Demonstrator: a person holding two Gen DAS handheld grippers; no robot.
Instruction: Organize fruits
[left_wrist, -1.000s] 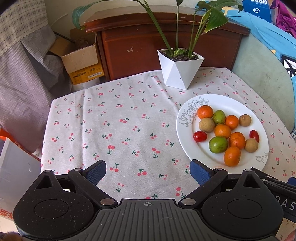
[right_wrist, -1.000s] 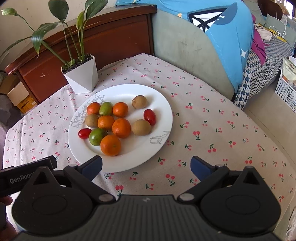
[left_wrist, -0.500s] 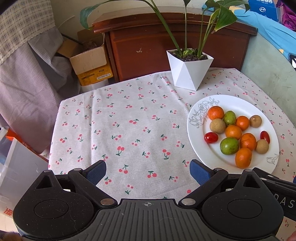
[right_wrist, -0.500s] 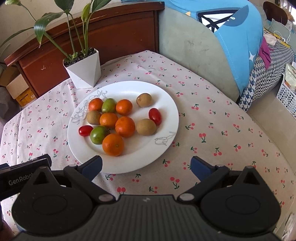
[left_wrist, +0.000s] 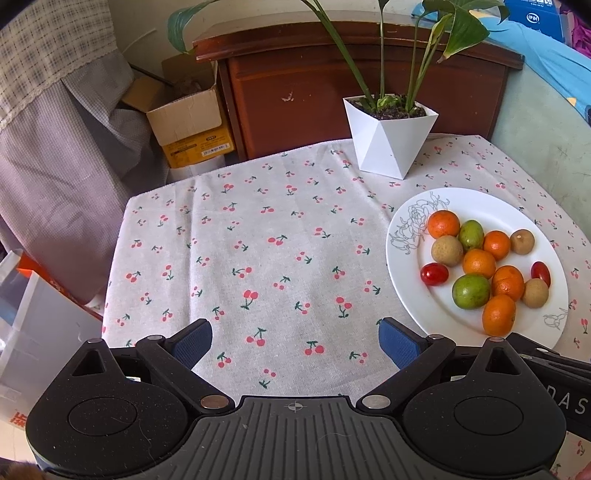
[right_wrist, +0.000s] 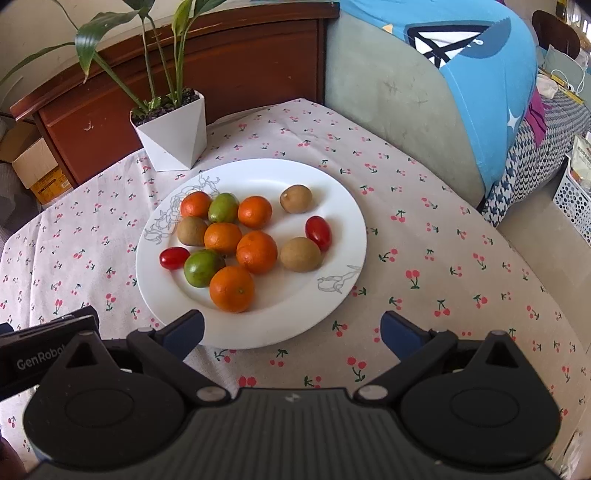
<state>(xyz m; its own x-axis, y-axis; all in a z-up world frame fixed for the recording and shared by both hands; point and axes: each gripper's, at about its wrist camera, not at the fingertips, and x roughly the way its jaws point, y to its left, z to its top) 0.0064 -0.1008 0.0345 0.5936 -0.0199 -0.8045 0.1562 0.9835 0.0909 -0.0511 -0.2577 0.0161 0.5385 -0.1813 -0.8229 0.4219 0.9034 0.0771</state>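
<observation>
Left gripper (left_wrist: 295, 343): held with jaws spread wide and nothing between them, above bare tablecloth to the left of the plate
Right gripper (right_wrist: 291, 330): jaws likewise spread and nothing gripped; the near rim of the plate is seen just beyond its left fingertip (right_wrist: 184, 328)
Plate (right_wrist: 332, 192): white and round, printed with grey line-drawn flowers at two spots on the rim; set on the table near the plant pot
Fruits: all are gathered on the plate, mostly clustered on its left half in the right wrist view
Oranges: five small round ones are counted, bright orange with dimpled skin; the nearest orange (right_wrist: 232, 288) is touched by a green fruit (right_wrist: 203, 267)
Green fruits: two are seen, smooth and glossy, the farther one (right_wrist: 223, 207) tinged reddish at one end
Brown fruits: three are seen, round with dull tan skin; one (right_wrist: 295, 198) lies apart at the far side of the plate
Cherry tomatoes: two are seen, red, oval and shiny; one (right_wrist: 173, 257) lies at the left edge of the cluster, the other (right_wrist: 318, 232) to the right
Tablecloth (left_wrist: 258, 240): pale fabric printed with small red cherries
Plant pot (left_wrist: 388, 144): white and faceted, with long green leaves, standing beyond the plate
</observation>
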